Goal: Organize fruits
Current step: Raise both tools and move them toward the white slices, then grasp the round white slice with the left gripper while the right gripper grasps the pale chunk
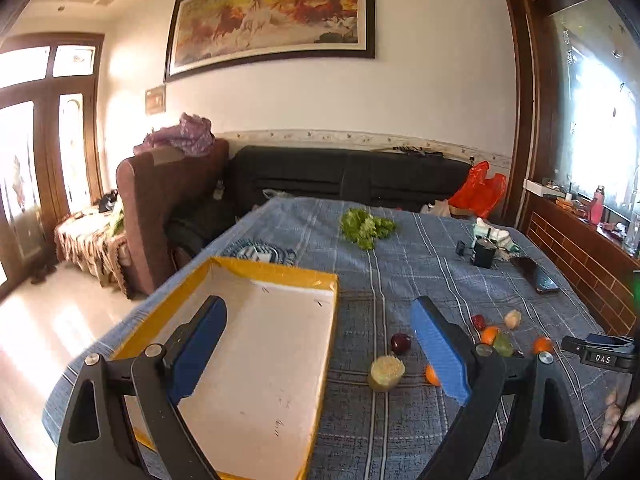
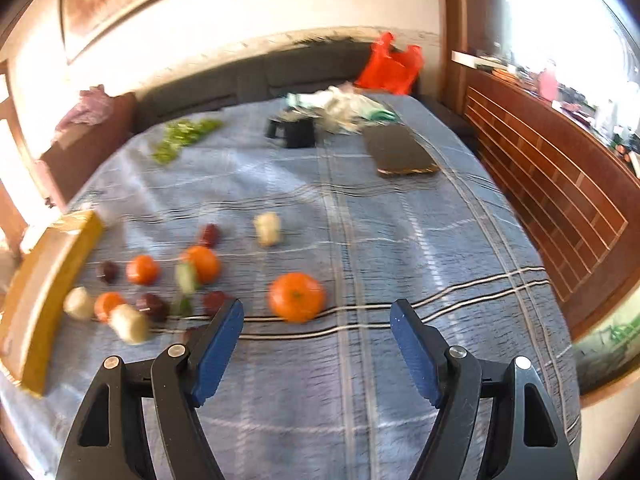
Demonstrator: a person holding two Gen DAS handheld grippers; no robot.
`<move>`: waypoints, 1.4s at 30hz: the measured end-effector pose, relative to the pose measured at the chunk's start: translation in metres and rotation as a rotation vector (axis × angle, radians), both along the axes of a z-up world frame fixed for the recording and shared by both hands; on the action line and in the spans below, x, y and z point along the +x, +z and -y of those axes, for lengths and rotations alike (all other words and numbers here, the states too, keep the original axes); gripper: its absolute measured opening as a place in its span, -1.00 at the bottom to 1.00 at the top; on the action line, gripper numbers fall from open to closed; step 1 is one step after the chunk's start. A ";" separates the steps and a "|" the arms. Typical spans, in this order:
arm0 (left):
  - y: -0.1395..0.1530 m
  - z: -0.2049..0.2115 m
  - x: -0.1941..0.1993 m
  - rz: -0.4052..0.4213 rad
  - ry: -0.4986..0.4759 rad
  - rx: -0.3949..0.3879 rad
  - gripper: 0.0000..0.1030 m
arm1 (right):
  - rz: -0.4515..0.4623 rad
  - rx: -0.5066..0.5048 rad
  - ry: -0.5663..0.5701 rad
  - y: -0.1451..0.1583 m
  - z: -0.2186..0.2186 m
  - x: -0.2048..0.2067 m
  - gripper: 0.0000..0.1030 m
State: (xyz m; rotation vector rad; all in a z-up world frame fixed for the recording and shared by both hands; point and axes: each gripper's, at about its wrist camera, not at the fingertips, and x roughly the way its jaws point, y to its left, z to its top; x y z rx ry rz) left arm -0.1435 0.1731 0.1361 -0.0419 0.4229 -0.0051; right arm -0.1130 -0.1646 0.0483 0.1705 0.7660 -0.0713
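Hovering released, both blue-padded claws, left claw (image 1: pixel 320 328) over the yellow-rimmed tray (image 1: pixel 276 276), right claw (image 2: pixel 316 314) near a round orange (image 2: pixel 297 297).

"DAS" is printed in white on the right gripper (image 1: pixel 600 350); the framed painting's (image 1: pixel 272 16) characters cannot be read

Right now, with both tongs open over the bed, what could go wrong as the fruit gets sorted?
1. The orange sits alone on soft cloth; a nudge from the right tongs might roll it away.
2. The other fruits lie close together by the tray, so closing on one could knock its neighbours.
3. The right view is blurred by motion, so aim may be off.
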 end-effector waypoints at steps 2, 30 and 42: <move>-0.009 0.001 0.004 -0.035 -0.033 -0.012 0.77 | 0.011 0.058 0.090 0.001 -0.020 0.002 0.56; -0.082 0.056 0.083 -0.428 -0.338 0.035 0.06 | 0.020 -0.020 0.469 -0.046 -0.138 0.041 0.25; -0.117 0.079 0.118 -0.544 -0.337 0.127 -0.09 | 0.006 0.049 0.484 -0.047 -0.129 0.041 0.27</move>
